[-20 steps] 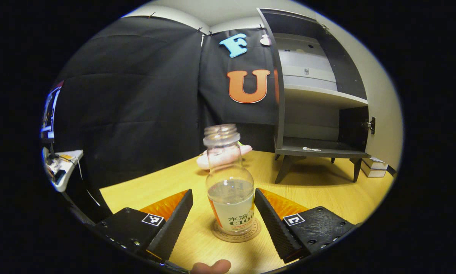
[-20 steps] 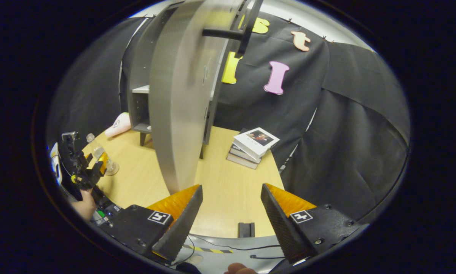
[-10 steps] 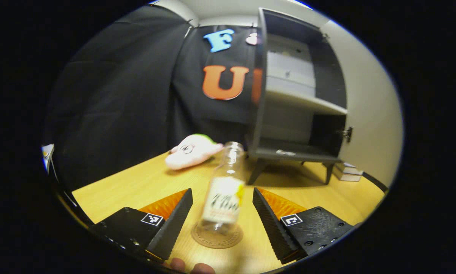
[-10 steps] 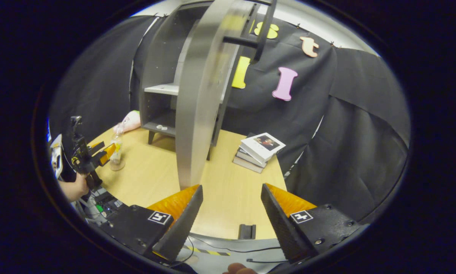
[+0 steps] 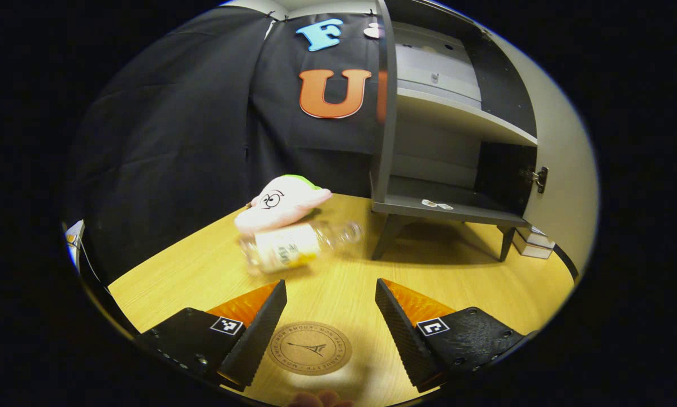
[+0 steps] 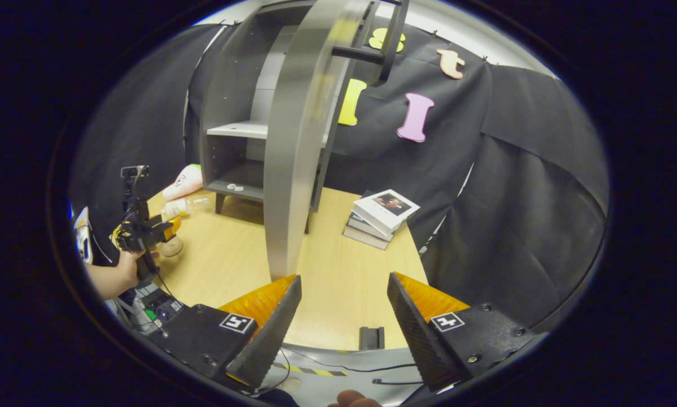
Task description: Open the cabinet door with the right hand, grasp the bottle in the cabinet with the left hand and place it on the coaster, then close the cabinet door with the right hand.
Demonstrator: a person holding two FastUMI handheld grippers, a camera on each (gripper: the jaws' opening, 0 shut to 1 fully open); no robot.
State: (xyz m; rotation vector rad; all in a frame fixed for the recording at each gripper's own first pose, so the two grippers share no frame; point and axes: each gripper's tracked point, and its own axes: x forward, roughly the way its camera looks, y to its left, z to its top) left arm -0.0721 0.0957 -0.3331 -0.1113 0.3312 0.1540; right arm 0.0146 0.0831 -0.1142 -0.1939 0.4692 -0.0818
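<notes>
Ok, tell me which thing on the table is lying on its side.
The bottle: toppled beside the pink plush toy, off the coaster, which sits bare between the left gripper jaws. The books are stacked flat.

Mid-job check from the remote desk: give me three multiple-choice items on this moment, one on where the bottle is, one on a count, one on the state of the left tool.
1. Where is the bottle?
A. Upright on the coaster
B. On its side on the table beside the plush toy
C. On the cabinet's lower shelf

2. How many books are in the stack near the cabinet?
A. One
B. Three
C. Six

3. The left tool is:
A. Open, holding nothing
B. Shut on the bottle
C. Shut on the door handle

Answers:
1 B: the bottle lies flat by the plush toy, beyond the bare coaster.
2 B: the book stack shows three.
3 A: the left tool has fingers apart either side of the coaster.
</notes>
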